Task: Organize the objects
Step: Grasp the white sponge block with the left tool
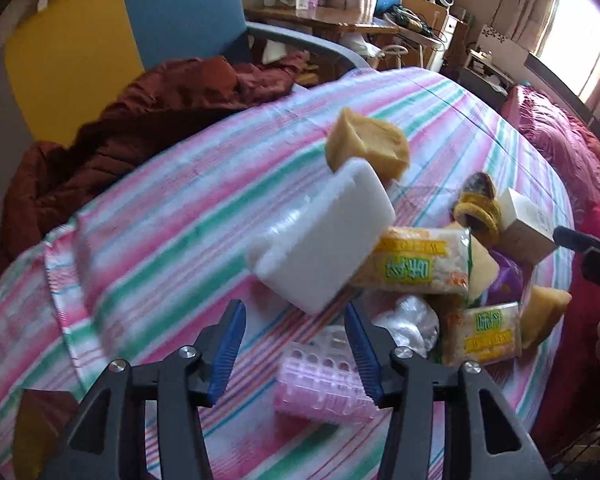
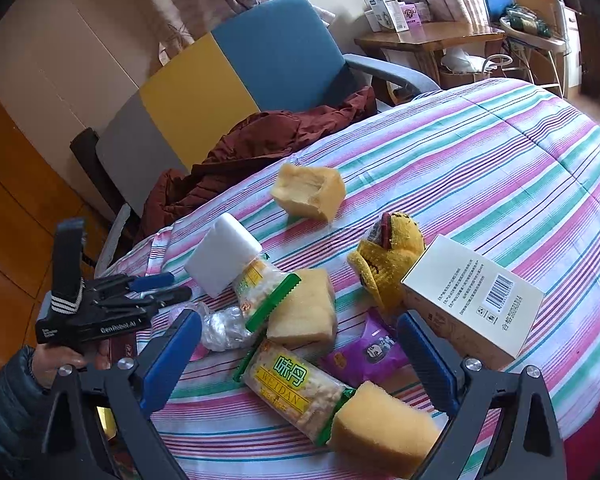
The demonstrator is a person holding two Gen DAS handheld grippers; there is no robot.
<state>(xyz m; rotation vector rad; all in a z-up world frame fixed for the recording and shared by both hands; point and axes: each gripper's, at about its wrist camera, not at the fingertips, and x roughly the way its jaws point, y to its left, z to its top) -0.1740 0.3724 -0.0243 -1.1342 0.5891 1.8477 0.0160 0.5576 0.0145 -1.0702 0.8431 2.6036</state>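
Foam block: white, leaning on snack pack, likely mid-sort
Left gripper: released, empty, above pink holder
Right gripper: released, empty, over pile

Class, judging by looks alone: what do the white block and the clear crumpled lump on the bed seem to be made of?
White block: probably foam or sponge, with a matte, softly rounded surface and no shine. Clear lump: likely thin plastic film, glossy with bright crinkled highlights.

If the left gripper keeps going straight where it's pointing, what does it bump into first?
Probably the pink ridged plastic piece lying on the striped cover, just ahead of the open left gripper. The white foam block lies beyond it. Depth is hard to judge.
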